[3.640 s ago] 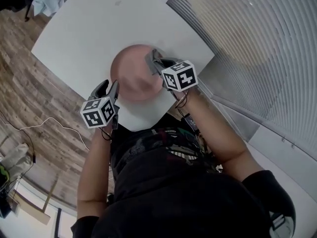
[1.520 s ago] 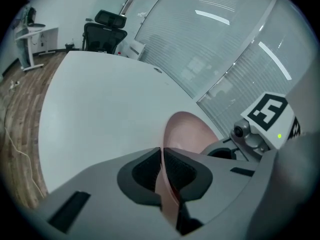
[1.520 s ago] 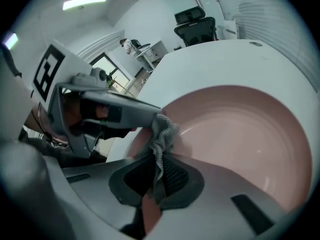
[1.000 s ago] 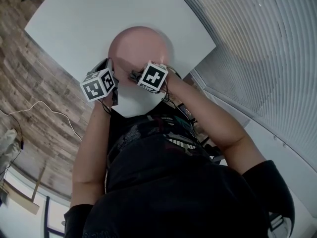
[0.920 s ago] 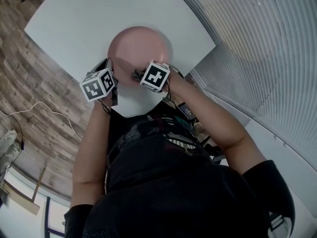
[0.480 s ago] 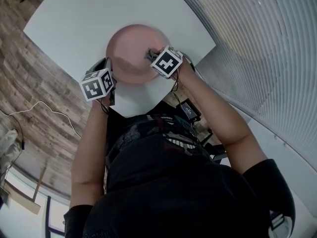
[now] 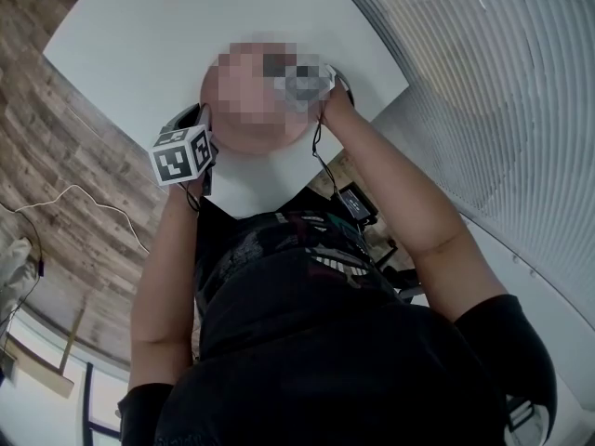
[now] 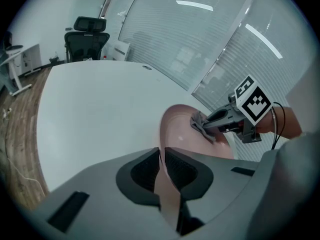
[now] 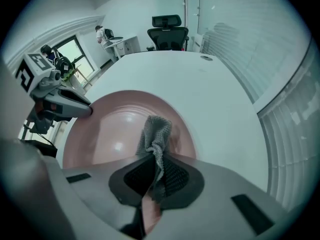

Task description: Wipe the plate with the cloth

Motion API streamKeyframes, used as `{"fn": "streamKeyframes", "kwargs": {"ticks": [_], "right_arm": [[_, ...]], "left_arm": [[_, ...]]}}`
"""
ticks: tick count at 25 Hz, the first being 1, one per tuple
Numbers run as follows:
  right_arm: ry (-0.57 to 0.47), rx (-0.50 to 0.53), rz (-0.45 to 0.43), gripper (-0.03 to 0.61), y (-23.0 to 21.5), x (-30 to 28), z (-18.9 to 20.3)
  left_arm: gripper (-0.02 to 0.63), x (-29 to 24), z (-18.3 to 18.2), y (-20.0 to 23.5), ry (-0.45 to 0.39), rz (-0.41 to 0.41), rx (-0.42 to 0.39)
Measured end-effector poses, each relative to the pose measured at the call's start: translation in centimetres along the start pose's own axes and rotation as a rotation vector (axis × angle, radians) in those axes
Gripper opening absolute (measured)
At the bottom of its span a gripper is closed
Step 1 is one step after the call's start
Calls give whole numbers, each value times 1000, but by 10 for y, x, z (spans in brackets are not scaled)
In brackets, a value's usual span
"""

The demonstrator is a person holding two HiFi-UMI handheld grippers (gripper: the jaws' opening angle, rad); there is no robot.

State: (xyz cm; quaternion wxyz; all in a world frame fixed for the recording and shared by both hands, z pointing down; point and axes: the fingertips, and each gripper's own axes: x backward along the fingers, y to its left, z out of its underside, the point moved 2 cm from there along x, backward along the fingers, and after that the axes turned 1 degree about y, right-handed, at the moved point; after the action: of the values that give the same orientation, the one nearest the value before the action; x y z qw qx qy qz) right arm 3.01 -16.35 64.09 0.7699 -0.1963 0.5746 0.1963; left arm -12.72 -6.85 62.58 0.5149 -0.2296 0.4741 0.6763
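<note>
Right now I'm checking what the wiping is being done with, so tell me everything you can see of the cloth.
The cloth is a small grey rag with a coarse, knitted-looking weave, crumpled into soft upright folds. Its lower end is pinched between the jaws of the right gripper, which are closed on it. The free end sticks out ahead of the jaws and seems to rest against the inner face of the pink plate. Nothing else touches it.

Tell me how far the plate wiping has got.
Done: the right gripper clamps the grey cloth; the left gripper has the rim of the pink plate between its jaws, which have just been opening. In hand: the cloth rests on the plate's inside, mid-wipe. Left: unclear how much surface remains.
</note>
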Motion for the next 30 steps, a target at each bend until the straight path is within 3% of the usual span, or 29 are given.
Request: {"fn": "streamKeyframes", "kwargs": {"ticks": [8,14,22,30], "right_arm": [[-61,34,-35,38,24,-7,-39],[-83,82,-122,38,60,-14,-52],[-64,159,-265,38,118,-11,-26],[-14,174,-324,38,143,-3,18]], "left_arm": [[46,1,-2,-3,-14,-4,45],[44,0,-2,0,-18,-10,71],[29,0,-3,5,-32,-33,106],[29,-1,-3,7,-29,-44,108]]}}
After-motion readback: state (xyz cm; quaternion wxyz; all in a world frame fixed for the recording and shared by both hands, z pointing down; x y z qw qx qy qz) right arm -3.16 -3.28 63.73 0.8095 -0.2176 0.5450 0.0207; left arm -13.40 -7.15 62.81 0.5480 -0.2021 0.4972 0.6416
